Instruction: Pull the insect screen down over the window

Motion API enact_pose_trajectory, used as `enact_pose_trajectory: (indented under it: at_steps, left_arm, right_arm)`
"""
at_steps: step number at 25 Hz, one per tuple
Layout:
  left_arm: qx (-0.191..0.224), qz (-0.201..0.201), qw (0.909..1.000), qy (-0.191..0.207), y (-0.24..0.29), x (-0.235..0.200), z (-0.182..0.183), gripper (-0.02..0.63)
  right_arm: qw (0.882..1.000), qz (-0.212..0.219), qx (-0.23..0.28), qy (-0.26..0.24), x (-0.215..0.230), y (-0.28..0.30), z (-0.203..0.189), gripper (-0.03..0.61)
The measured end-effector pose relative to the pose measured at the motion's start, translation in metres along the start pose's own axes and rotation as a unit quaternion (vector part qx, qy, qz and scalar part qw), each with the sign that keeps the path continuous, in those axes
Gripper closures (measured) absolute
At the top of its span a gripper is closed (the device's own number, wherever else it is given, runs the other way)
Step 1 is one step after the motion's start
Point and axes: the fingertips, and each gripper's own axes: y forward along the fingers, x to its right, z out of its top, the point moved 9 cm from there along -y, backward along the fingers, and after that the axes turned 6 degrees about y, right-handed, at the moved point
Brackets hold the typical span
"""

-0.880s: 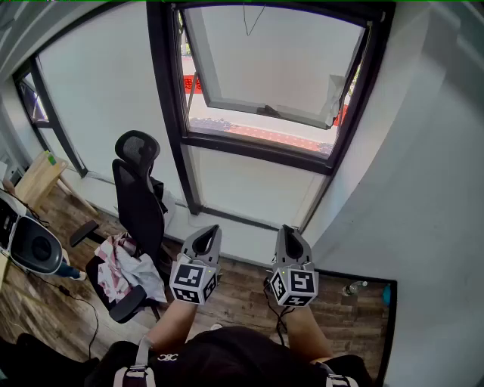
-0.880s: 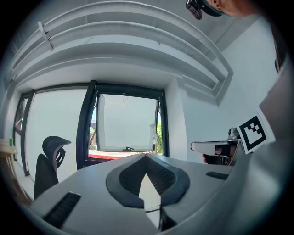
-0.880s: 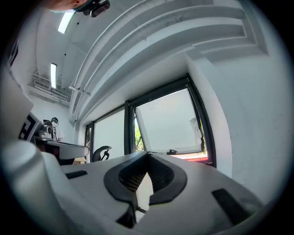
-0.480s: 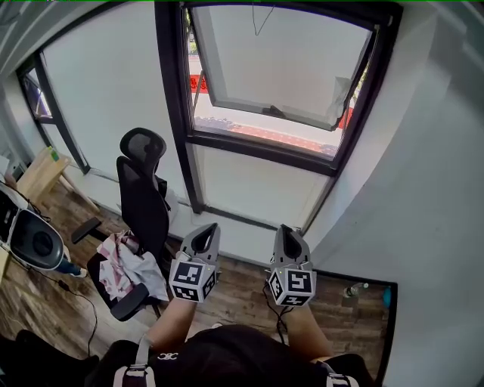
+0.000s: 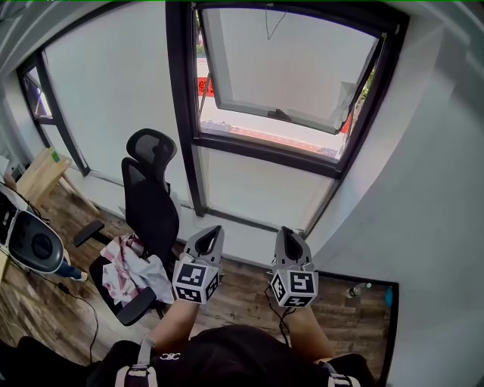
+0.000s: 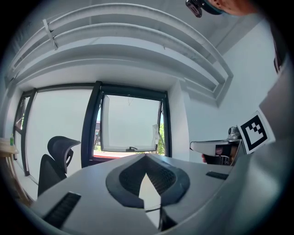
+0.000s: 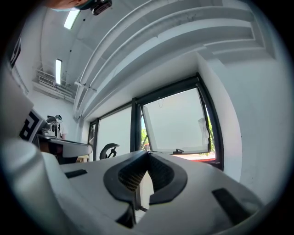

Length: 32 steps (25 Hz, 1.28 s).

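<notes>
The window (image 5: 287, 68) stands ahead of me, sash tilted open; its thin cord (image 5: 269, 23) hangs at the top edge, well above both tools. My left gripper (image 5: 215, 230) and right gripper (image 5: 286, 230) sit side by side below it; both have their jaws pressed together on nothing.

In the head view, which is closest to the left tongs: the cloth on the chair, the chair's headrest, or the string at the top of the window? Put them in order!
From the left tongs:
1. Cloth, low down, just to the left.
2. Headrest, higher up on the left.
3. String, at the very top, farthest.
</notes>
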Motion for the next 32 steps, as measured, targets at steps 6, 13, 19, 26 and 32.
enact_pose_trajectory:
  at_steps: [6,13,19,26,32]
  left_arm:
    - [-0.005,-0.025,0.9997,0.001,-0.005,-0.013,-0.011,0.612]
    - [-0.002,-0.028,0.9996,0.001,0.006,-0.03,-0.019,0.612]
    - [0.007,-0.018,0.9998,0.006,0.038,-0.045,-0.021,0.612]
    - [0.009,-0.015,0.9998,0.011,0.102,-0.066,-0.024,0.612]
    - [0.005,-0.017,0.9997,0.015,0.173,-0.082,-0.025,0.612]
  right_arm:
    - [0.999,-0.021,-0.006,-0.033,-0.023,-0.003,-0.014,0.574]
    - [0.999,-0.026,-0.009,-0.045,-0.025,0.015,-0.024,0.574]
    - [0.999,-0.019,0.004,-0.033,-0.008,0.051,-0.02,0.574]
    - [0.999,-0.016,0.013,-0.032,0.023,0.11,-0.021,0.574]
    - [0.999,-0.013,0.02,-0.029,0.059,0.167,-0.018,0.574]
